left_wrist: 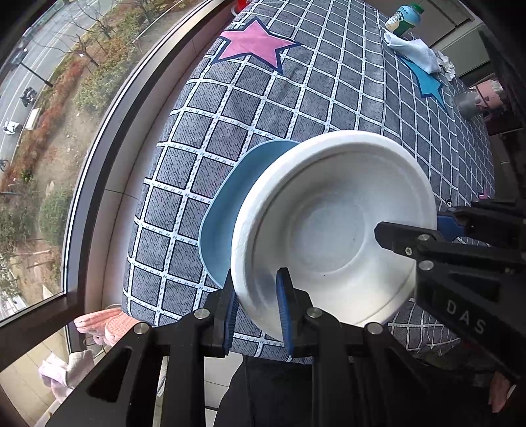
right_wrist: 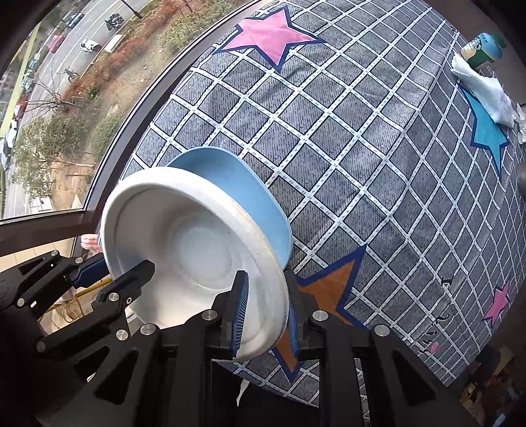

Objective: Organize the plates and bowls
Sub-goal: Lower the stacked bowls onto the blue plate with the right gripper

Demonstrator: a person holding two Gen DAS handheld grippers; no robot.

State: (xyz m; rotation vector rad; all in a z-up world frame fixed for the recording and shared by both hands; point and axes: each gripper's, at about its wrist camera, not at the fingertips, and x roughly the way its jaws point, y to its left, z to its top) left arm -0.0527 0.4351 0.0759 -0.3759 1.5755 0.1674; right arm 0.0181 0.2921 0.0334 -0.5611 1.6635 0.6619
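- A big grey cloth (left_wrist: 328, 98) with white squares covers the table. It has a pink star (left_wrist: 254, 44) far away, a blue star (left_wrist: 427, 83) on the far right, and an orange star (right_wrist: 332, 289) near the right tool. By a small pink star (right_wrist: 499, 300) on the right there is dark curly writing, but it is too small to read.
- A window (left_wrist: 49, 131) is on the left, with a road and cars outside.
- The white bowl (left_wrist: 335, 230) sits near the close edge of the table, partly over a blue dish (left_wrist: 227, 210). The blue dish sticks out behind it on the far left side. I cannot tell if the bowl rests on the dish or is lifted off it.
- The right gripper (right_wrist: 266, 315) is clamped on the right rim of the white bowl, one blue pad inside and one outside. Its side says "DAS" in the left view.
- The left gripper (left_wrist: 256, 312) is clamped on the left rim the same way.
- A white rag (left_wrist: 414, 51) lies far right on the cloth.
- A green and blue bottle (left_wrist: 404, 18) stands just behind the rag. Its label is too small to read.
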